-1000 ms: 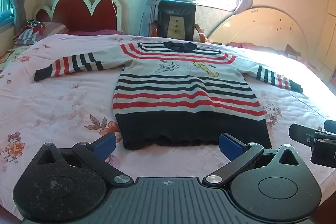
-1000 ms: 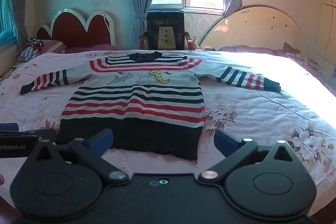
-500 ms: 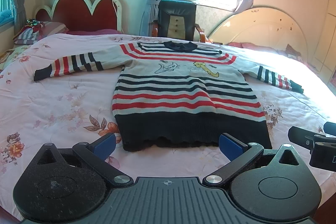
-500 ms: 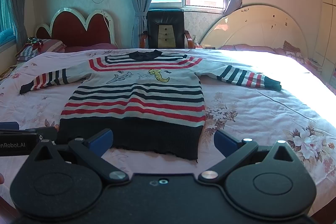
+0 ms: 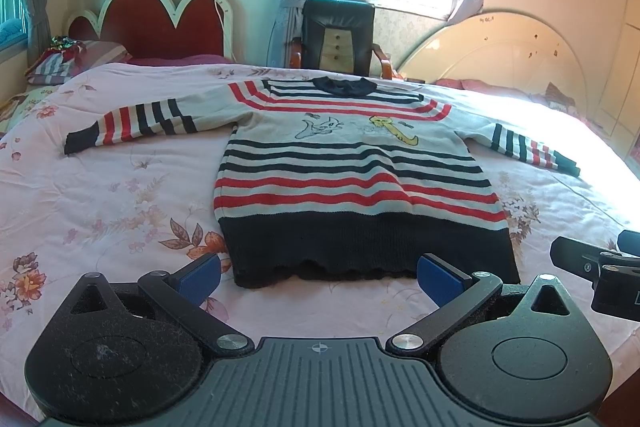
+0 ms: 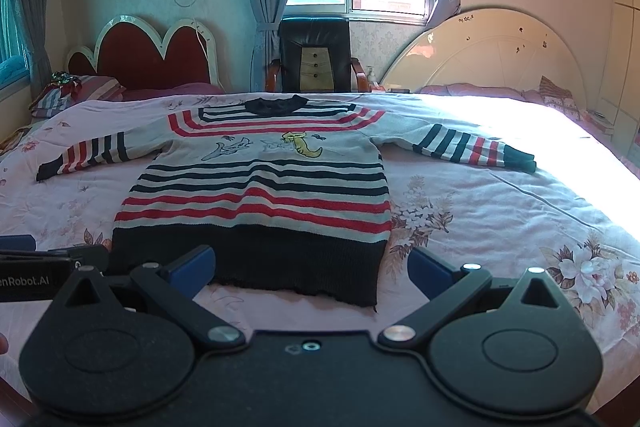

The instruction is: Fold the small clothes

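Observation:
A small striped sweater (image 5: pixel 352 167) (image 6: pixel 264 187) lies flat on the bed, front up, both sleeves spread out sideways and its dark hem nearest me. My left gripper (image 5: pixel 318 277) hovers open just short of the hem, nothing between its blue pads. My right gripper (image 6: pixel 310 269) is open too, above the hem's right part. Each gripper shows at the edge of the other's view: the right one (image 5: pixel 596 267) and the left one (image 6: pixel 44 267).
The bed (image 5: pixel 100 195) has a pink floral cover. A red headboard (image 5: pixel 160 19), a black chair (image 5: pixel 338 35) and a cream headboard (image 5: pixel 500 51) stand behind it. Folded striped cloth (image 5: pixel 56 61) lies at the far left by a pillow.
Almost nothing has changed; the right wrist view has risen very slightly. The sweater lies as before and both grippers stay open.

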A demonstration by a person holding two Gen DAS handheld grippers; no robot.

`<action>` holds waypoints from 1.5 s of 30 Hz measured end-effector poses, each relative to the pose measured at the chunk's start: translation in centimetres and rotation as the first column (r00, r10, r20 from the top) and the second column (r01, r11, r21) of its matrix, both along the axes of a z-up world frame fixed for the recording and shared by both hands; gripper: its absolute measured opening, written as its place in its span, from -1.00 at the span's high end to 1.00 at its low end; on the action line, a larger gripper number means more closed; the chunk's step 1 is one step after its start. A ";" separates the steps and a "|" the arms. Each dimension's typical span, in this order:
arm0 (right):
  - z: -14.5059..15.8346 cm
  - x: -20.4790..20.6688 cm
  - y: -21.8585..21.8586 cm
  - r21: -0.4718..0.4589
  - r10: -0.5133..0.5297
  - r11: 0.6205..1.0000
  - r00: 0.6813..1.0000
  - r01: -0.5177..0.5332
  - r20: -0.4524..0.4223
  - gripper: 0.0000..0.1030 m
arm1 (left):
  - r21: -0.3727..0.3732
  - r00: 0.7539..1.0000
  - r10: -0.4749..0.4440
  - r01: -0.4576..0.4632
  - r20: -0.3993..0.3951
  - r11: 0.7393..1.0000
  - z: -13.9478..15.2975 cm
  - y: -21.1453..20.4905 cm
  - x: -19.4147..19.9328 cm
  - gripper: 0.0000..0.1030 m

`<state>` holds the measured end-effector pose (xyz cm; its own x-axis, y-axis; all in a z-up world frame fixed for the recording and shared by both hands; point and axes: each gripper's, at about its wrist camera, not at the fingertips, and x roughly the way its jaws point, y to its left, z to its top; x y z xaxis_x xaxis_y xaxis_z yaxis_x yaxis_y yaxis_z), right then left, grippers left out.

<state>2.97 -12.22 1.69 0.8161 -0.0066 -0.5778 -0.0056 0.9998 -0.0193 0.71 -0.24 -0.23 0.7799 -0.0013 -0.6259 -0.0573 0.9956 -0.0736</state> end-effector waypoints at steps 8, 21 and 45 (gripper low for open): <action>0.1 0.2 0.0 0.003 -0.003 1.000 1.000 0.003 -0.001 -0.98 | 0.003 1.000 0.000 0.000 -0.001 1.000 -0.1 0.0 0.0 -1.00; 0.1 0.1 -0.1 0.005 -0.004 1.000 1.000 0.004 0.000 -0.98 | 0.010 1.000 0.004 -0.004 -0.004 1.000 -0.3 -0.3 -0.1 -1.00; 0.0 0.2 -0.2 0.011 -0.005 1.000 1.000 0.005 0.006 -0.98 | 0.016 1.000 -0.002 0.003 -0.007 1.000 -0.1 -0.6 -0.1 -1.00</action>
